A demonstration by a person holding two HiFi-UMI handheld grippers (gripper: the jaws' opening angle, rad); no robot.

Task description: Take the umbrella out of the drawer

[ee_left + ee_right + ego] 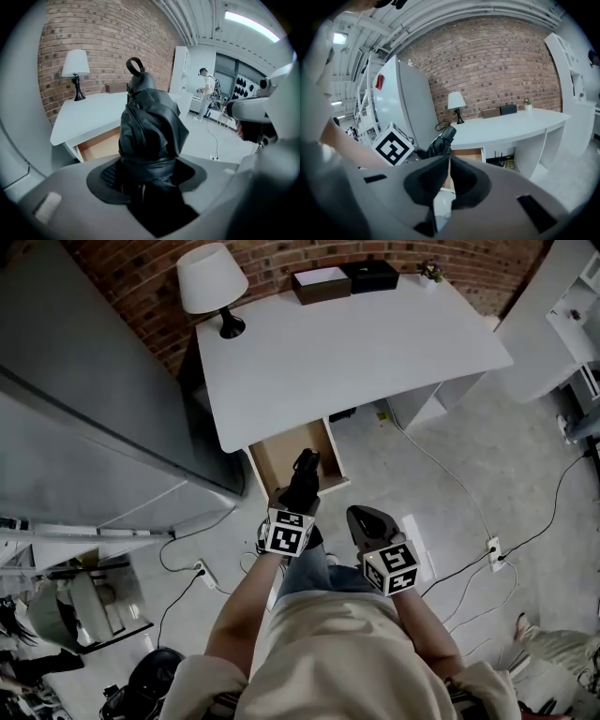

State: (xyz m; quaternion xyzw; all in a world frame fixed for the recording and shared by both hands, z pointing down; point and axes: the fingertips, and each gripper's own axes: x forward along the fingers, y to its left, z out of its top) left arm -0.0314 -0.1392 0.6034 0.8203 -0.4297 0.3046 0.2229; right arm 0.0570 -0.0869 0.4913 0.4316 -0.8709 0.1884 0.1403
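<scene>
Backing onto brick wall (pixel 141 282), white desk (pixel 356 343) has drawer (pixel 281 460) open.

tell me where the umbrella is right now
The folded black umbrella is clamped in the left gripper, near the head view's centre, held over the open drawer at the front edge of the white desk.
</scene>
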